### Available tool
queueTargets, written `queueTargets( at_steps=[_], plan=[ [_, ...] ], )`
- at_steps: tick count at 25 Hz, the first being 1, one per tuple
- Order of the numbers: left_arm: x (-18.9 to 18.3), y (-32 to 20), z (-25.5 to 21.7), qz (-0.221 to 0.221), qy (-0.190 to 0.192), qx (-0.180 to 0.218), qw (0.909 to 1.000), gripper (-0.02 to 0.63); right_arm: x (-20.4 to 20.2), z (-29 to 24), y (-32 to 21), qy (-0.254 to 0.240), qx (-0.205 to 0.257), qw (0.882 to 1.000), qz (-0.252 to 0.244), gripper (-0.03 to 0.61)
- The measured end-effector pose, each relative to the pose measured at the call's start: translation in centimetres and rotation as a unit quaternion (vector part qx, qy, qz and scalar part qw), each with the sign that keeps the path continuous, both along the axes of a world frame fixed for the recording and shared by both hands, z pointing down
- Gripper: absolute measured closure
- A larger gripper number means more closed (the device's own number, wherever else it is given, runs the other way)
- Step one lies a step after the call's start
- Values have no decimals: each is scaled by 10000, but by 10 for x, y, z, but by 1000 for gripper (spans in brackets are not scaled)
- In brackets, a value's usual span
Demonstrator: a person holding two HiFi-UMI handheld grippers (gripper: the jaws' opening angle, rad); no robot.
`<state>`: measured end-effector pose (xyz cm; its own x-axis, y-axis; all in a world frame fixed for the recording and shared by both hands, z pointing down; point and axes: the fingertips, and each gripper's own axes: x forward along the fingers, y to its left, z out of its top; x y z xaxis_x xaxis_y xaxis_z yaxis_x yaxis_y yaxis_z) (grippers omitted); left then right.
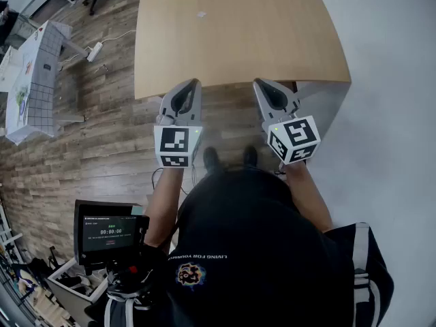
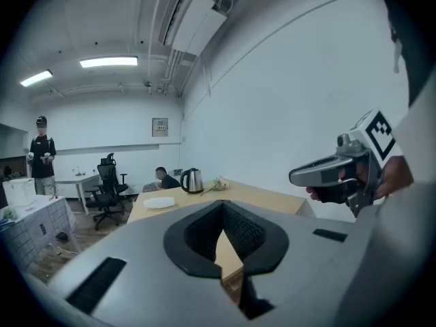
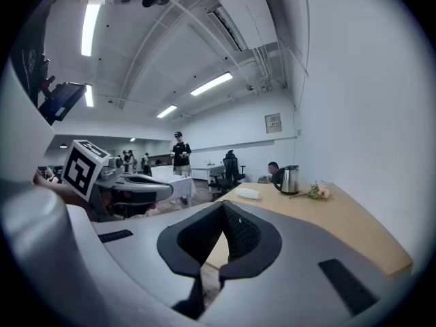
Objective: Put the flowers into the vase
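The flowers (image 3: pixel 317 193) lie flat on the far end of the light wooden counter (image 1: pixel 238 39), a small loose bunch of pale cream-and-pink blossoms with green leaves. In the right gripper view the heads point toward the white wall (image 3: pixel 361 114), and a thin stem trails back toward a steel kettle (image 3: pixel 289 180) standing just beside them. The left gripper view shows them low on the wood, to the right of the kettle, too small for single blooms to be counted. In the head view only a sliver of green stem and pink petal shows at the counter's far edge, cut by the top of the frame.
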<state>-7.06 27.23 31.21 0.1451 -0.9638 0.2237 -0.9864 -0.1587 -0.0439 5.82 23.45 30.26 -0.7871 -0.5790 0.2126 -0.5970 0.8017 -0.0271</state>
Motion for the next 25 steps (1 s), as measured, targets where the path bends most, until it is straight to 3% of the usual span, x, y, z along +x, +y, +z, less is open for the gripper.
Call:
queueTargets(
  at_steps=[20, 25],
  plan=[
    [5, -16, -11, -65, -24, -47, 10000, 609, 3, -12, -18, 62, 22, 10000, -26, 563],
    [16, -28, -11, -76, -37, -76, 9999, 609, 18, -20, -35, -343, 7, 9994, 49, 553]
  ],
)
